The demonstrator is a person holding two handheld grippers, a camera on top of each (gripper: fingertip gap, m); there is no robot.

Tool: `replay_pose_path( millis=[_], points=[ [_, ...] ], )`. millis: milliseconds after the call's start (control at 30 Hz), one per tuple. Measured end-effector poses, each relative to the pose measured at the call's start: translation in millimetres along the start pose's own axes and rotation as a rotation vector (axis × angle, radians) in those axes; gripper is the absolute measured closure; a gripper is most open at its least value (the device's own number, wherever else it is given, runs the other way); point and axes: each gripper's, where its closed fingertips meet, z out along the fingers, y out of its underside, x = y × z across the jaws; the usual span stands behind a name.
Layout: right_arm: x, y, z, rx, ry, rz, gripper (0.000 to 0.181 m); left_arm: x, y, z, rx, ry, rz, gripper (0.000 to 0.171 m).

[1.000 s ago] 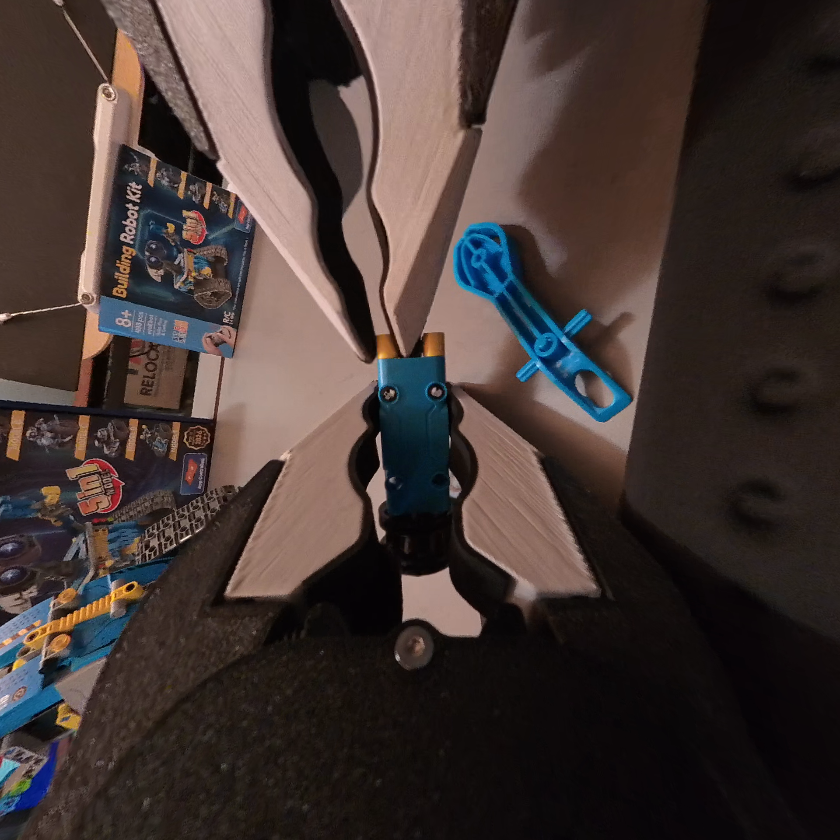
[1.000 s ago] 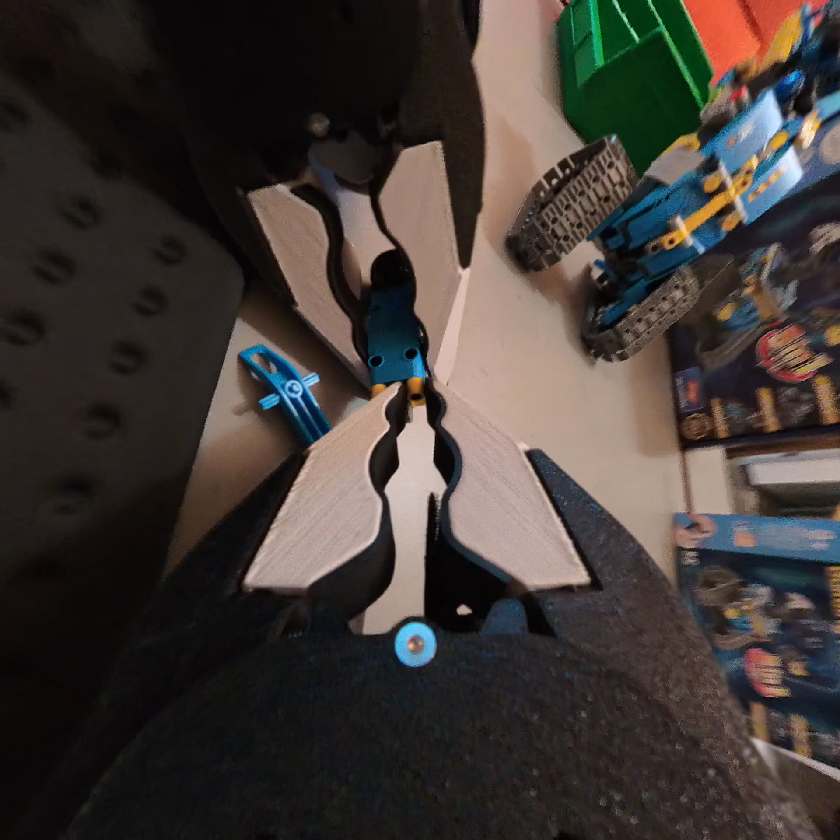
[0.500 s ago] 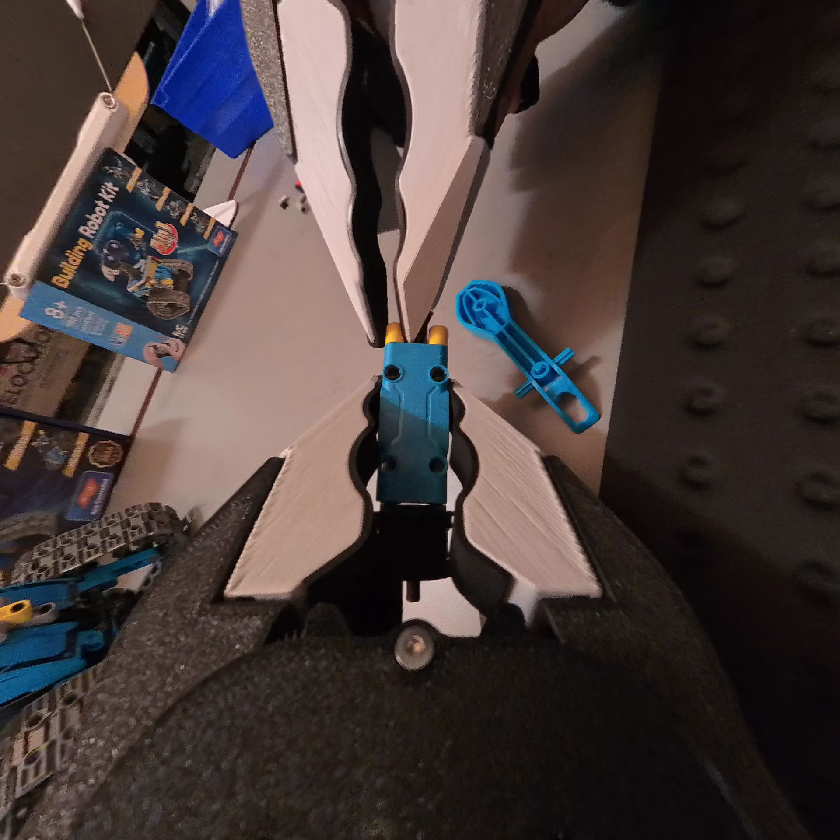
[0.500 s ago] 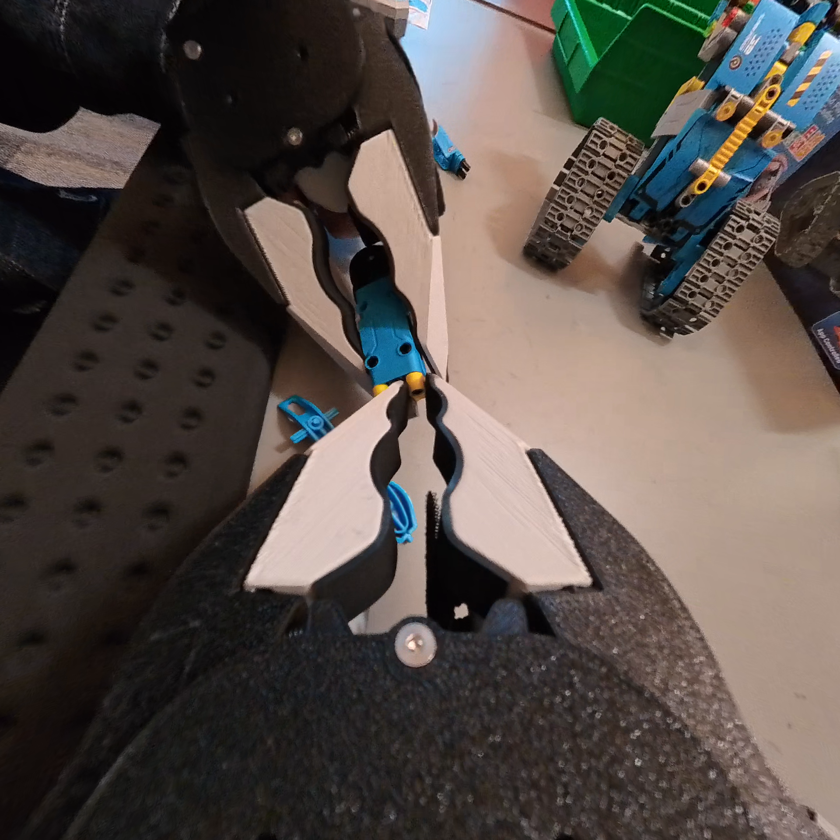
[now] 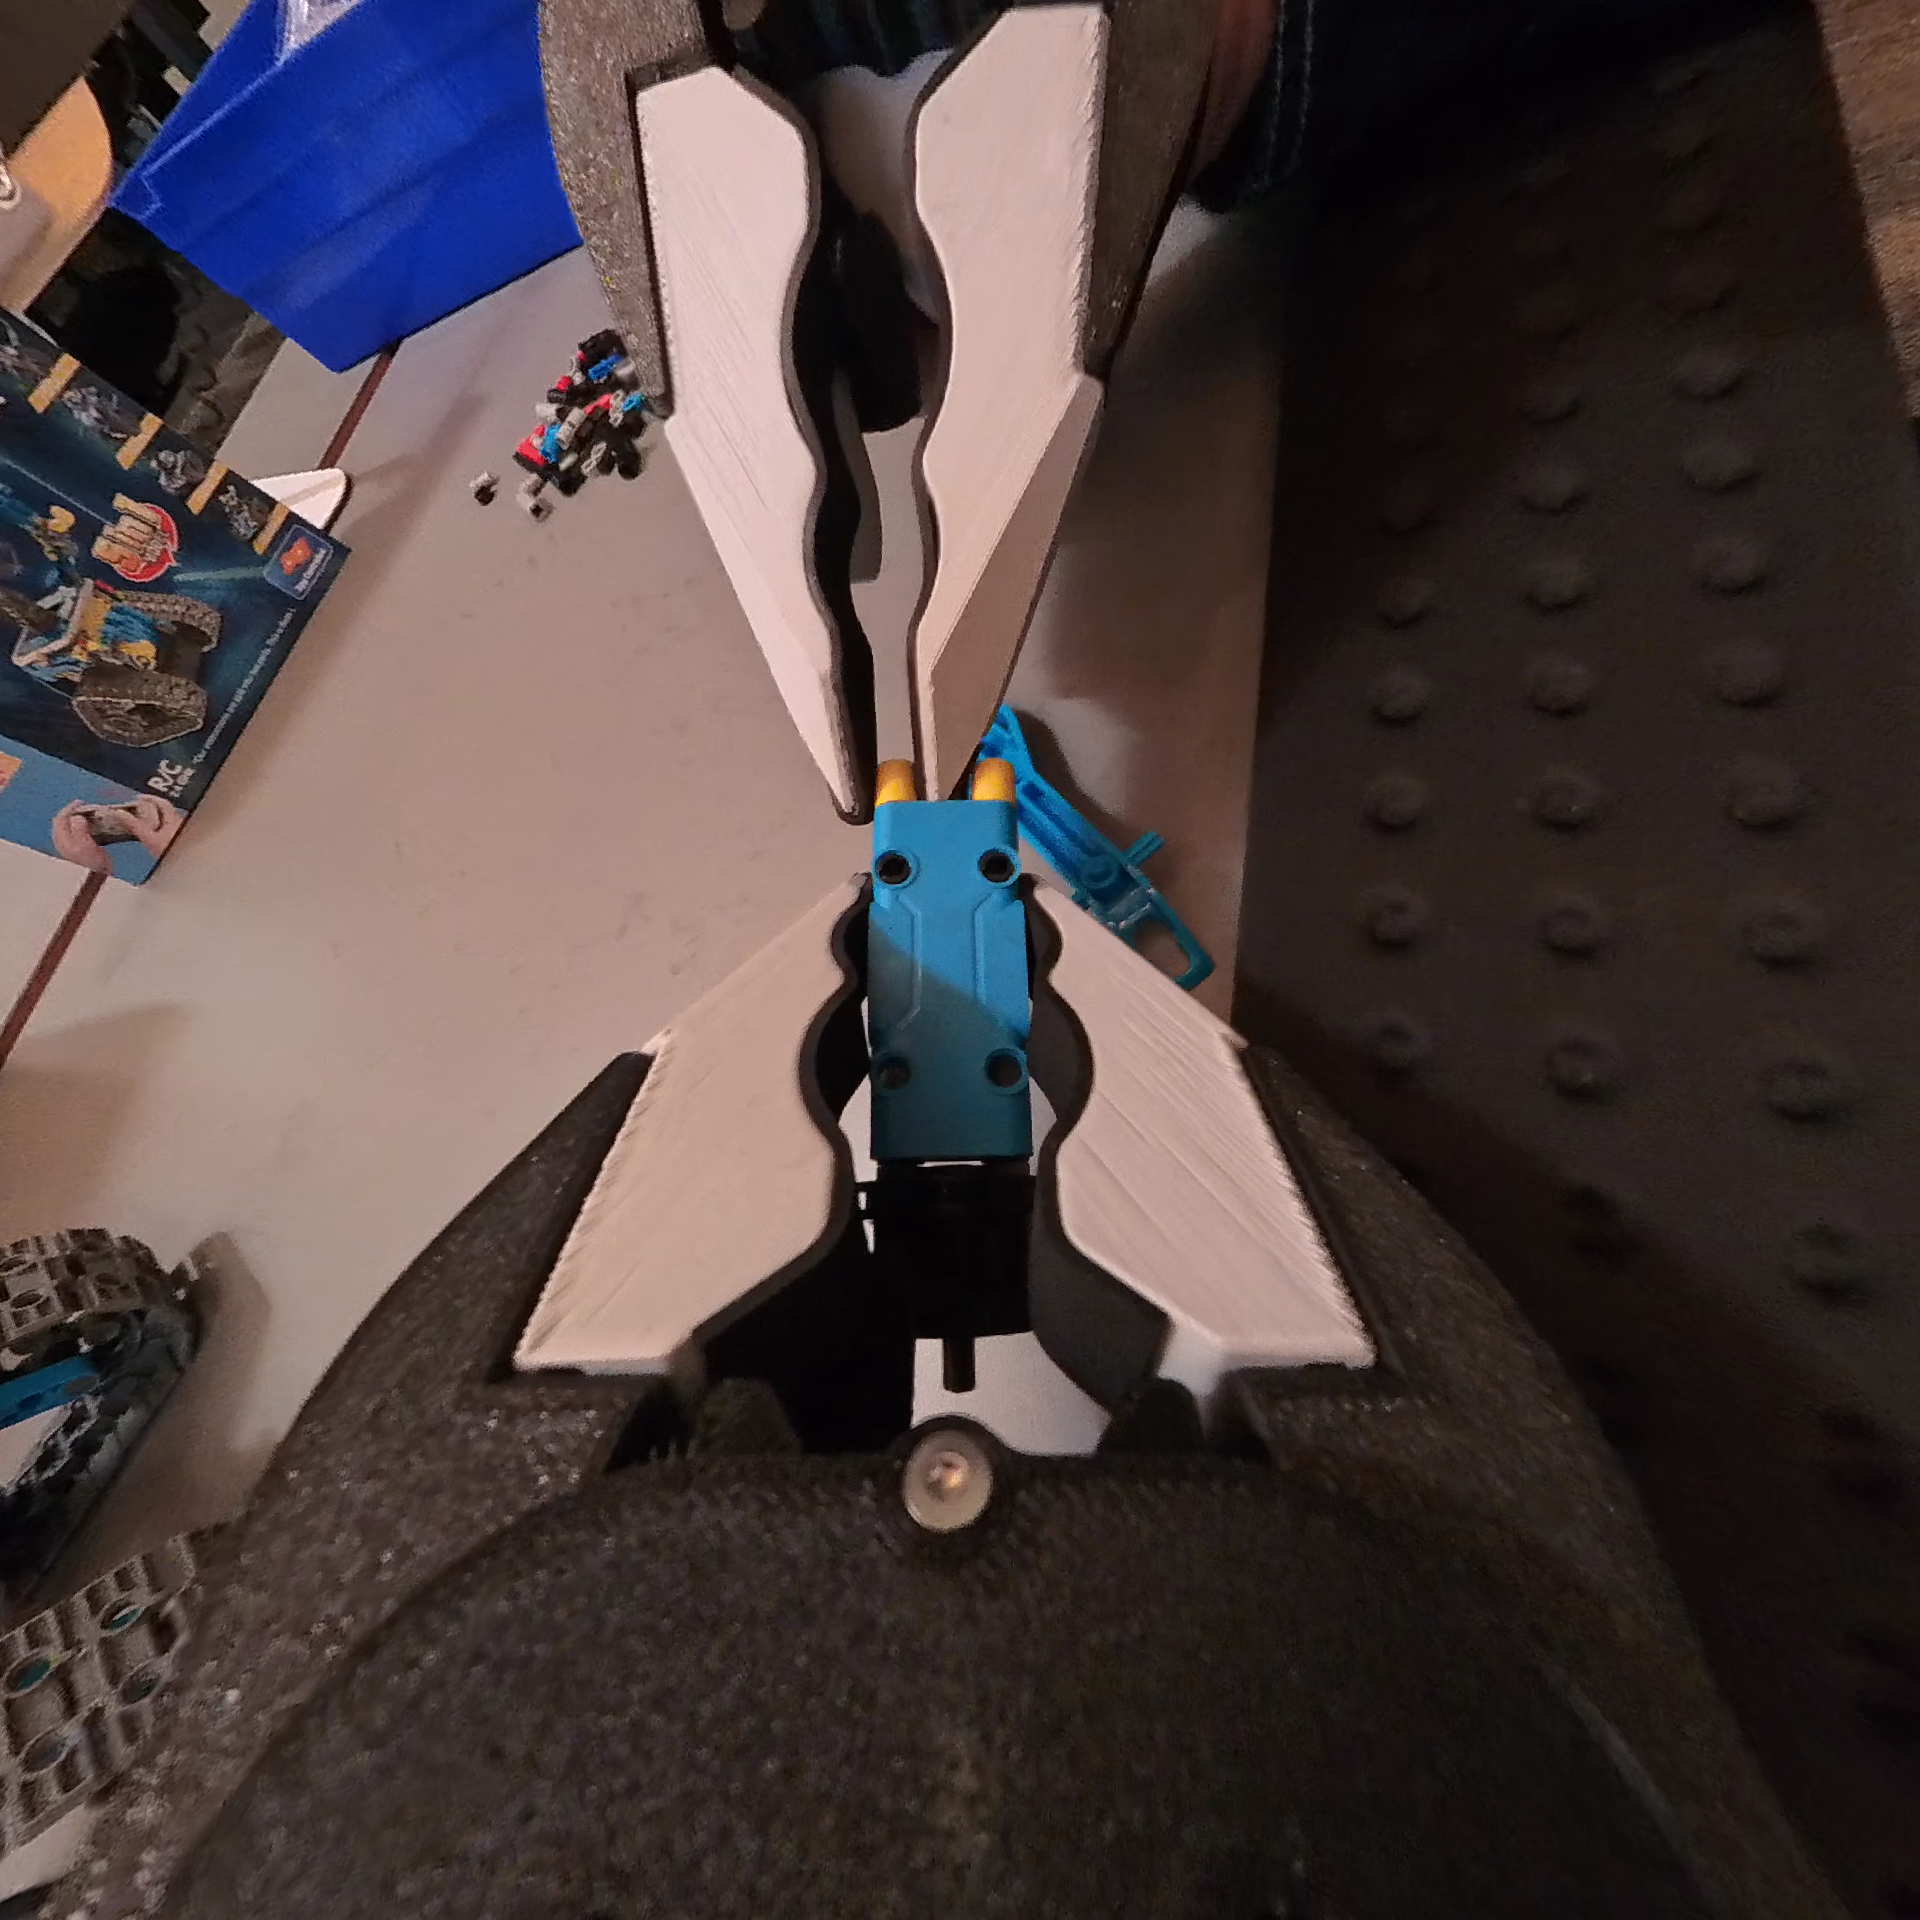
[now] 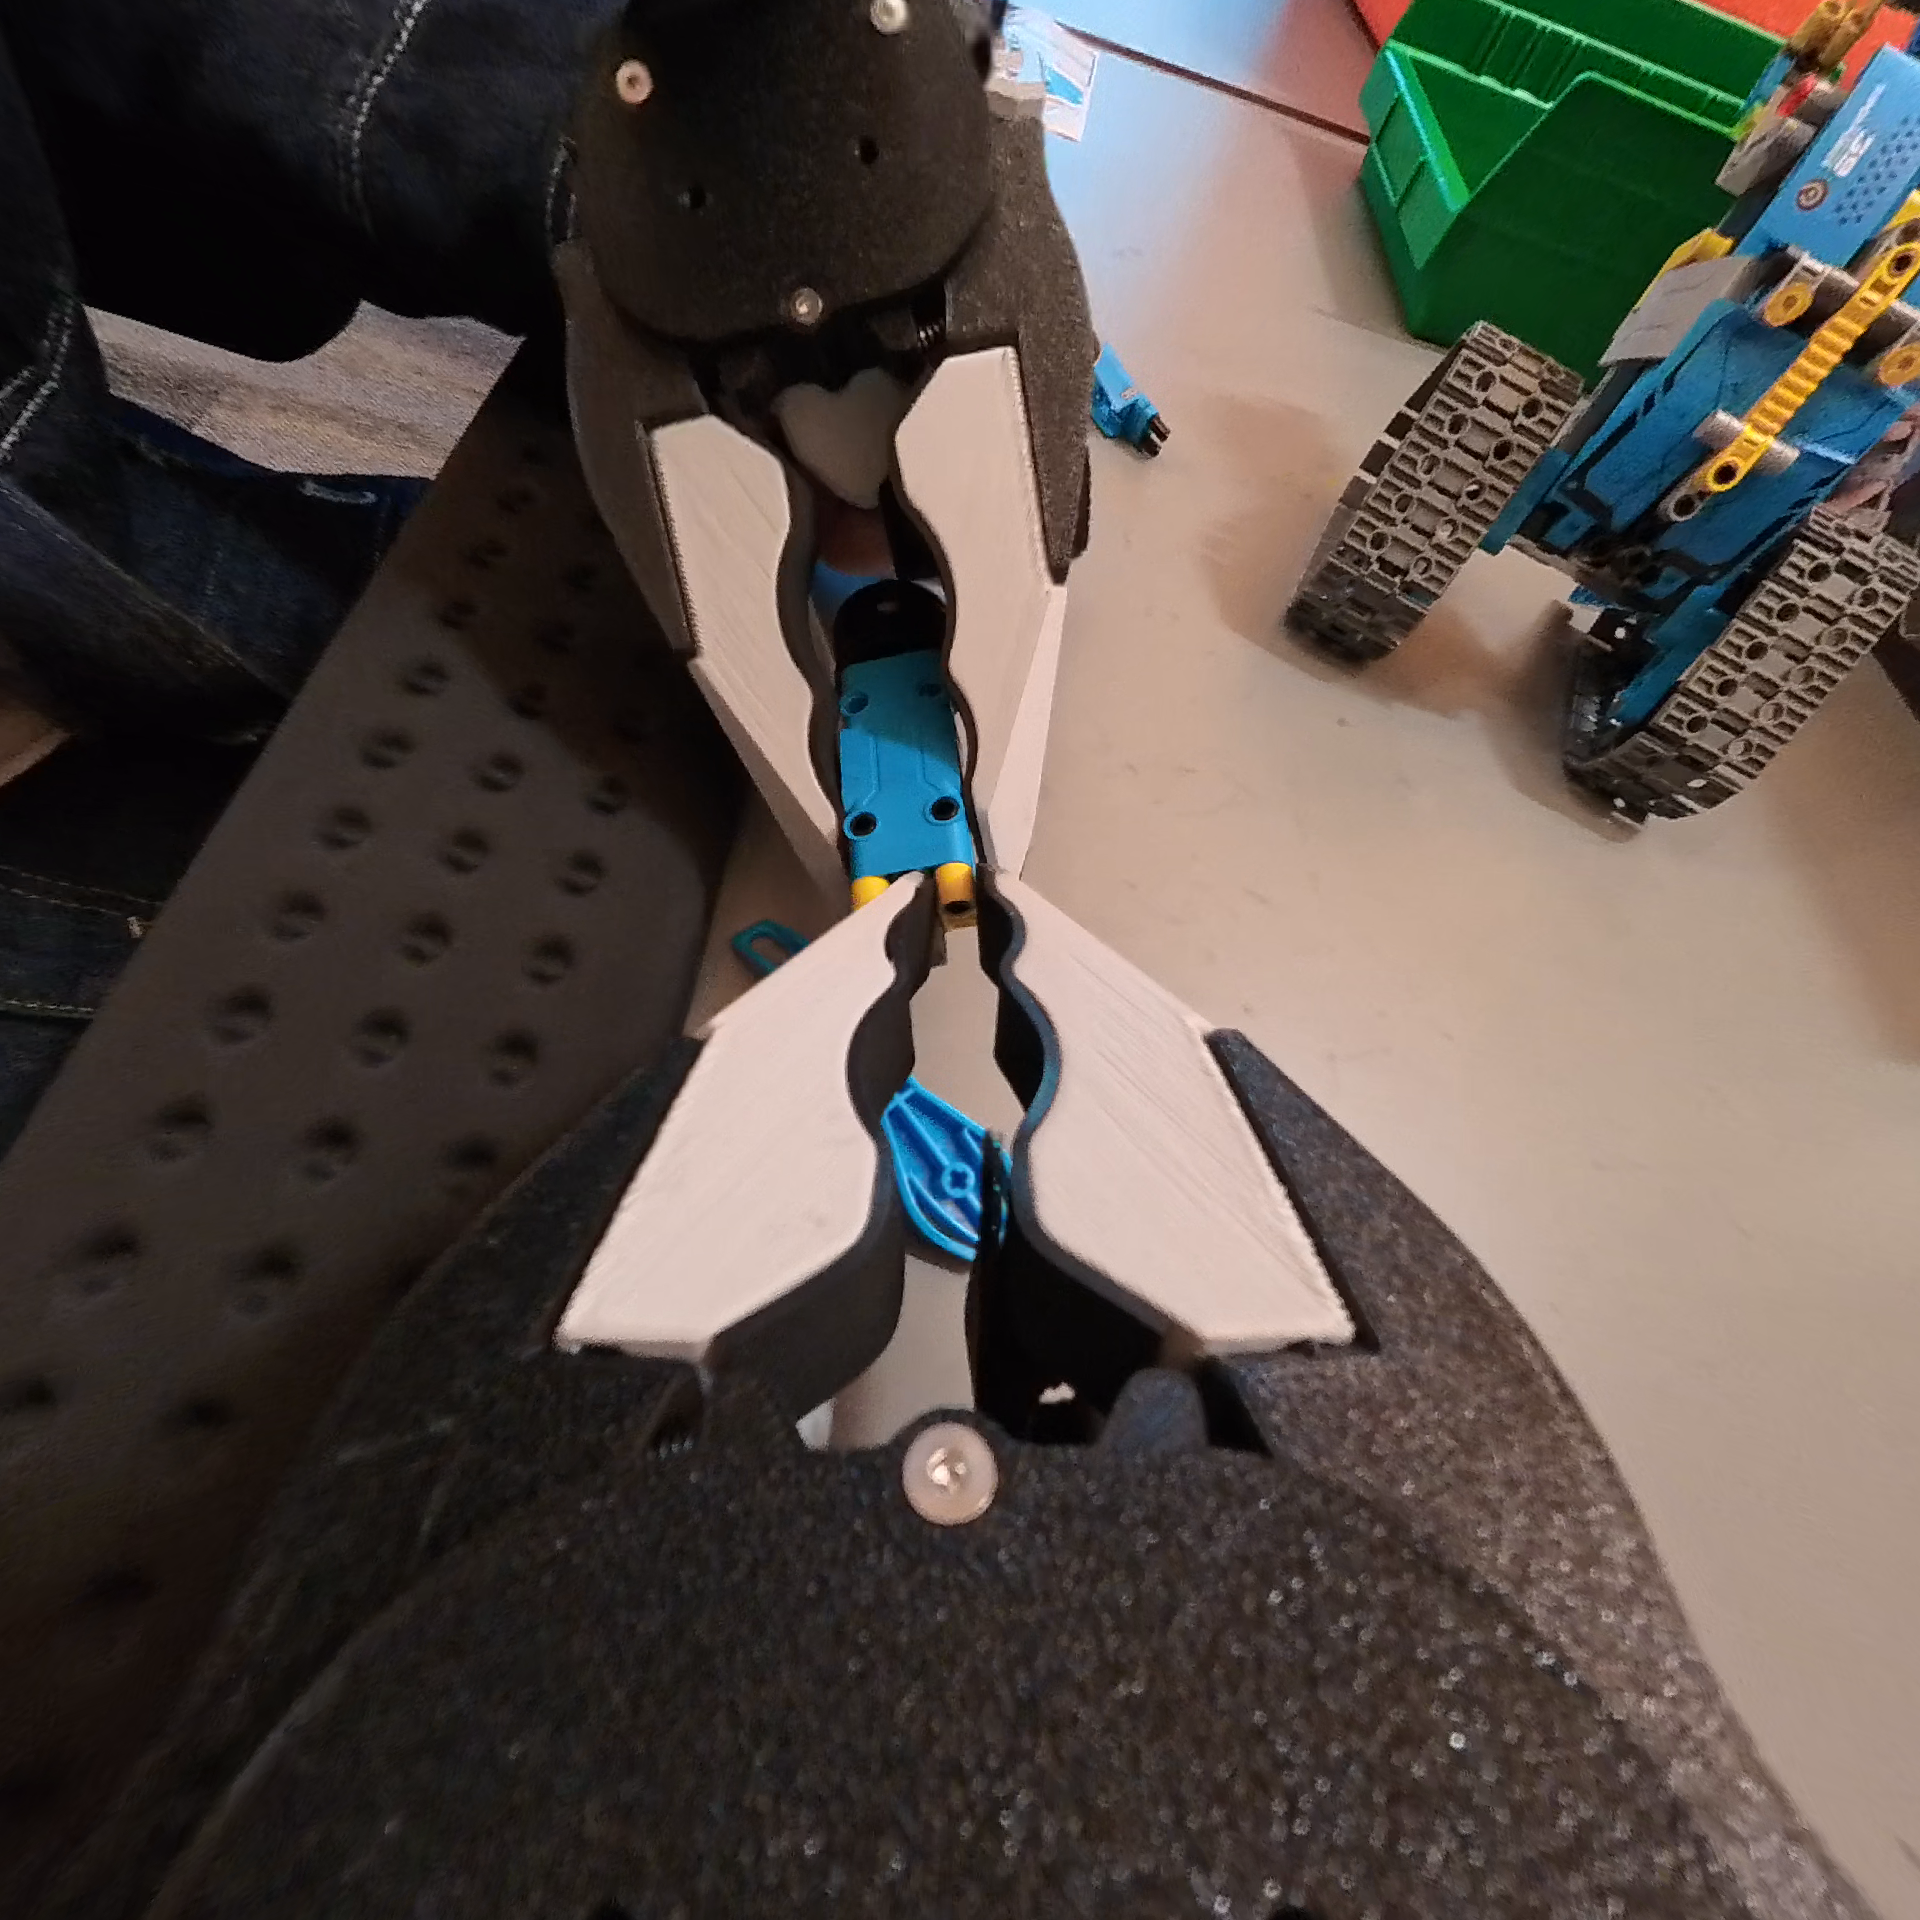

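Gripping: a blue motor block is clamped lengthwise between the fingers of the left gripper, above the pale table
Right gripper: tips are nearly pressed together on one of the two yellow pegs at the block's end
Beneath: a blue lever piece is seen lying on the table beside a dark dimpled mat
Left side: a heap of small parts, a blue bin and a printed box are seen
Right side: a tracked blue model and a green bin are seen
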Motion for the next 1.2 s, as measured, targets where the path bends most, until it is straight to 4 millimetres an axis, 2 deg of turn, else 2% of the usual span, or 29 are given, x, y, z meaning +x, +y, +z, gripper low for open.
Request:
replay_pose_path(
  millis=[100, 267, 767, 1000, 1100, 1167, 1200],
  points=[
    [-1.5, -13.5, -9.6, 0.069, -0.018, 0.003, 0.176, -0.5, -13.9, -9.6, 0.096, 0.025, -0.052, 0.146],
    [-5.2, -16.9, -13.0, 0.100, -0.078, 0.055, 0.176, 3.0, -19.3, -14.2, 0.135, 0.067, -0.085, 0.146],
    [-9.0, -17.4, -15.0, 0.118, -0.105, 0.079, 0.176, 6.7, -21.5, -17.5, 0.152, 0.098, -0.102, 0.146],
    [-11.3, -8.7, -9.9, 0.077, -0.128, 0.103, 0.176, 10.4, -14.9, -13.7, 0.112, 0.113, -0.101, 0.146],
    [-5.4, -12.9, -10.4, 0.120, -0.116, 0.154, 0.176, 6.0, -15.7, -13.8, 0.121, 0.119, -0.151, 0.146],
    [5.8, -14.1, -15.0, 0.124, -0.048, 0.158, 0.175, 1.0, -10.7, -12.8, 0.103, 0.110, -0.188, 0.146],
    [11.7, -19.1, -21.7, 0.157, -0.025, 0.173, 0.167, -0.8, -6.9, -11.1, 0.084, 0.102, -0.198, 0.146]
  ],
)
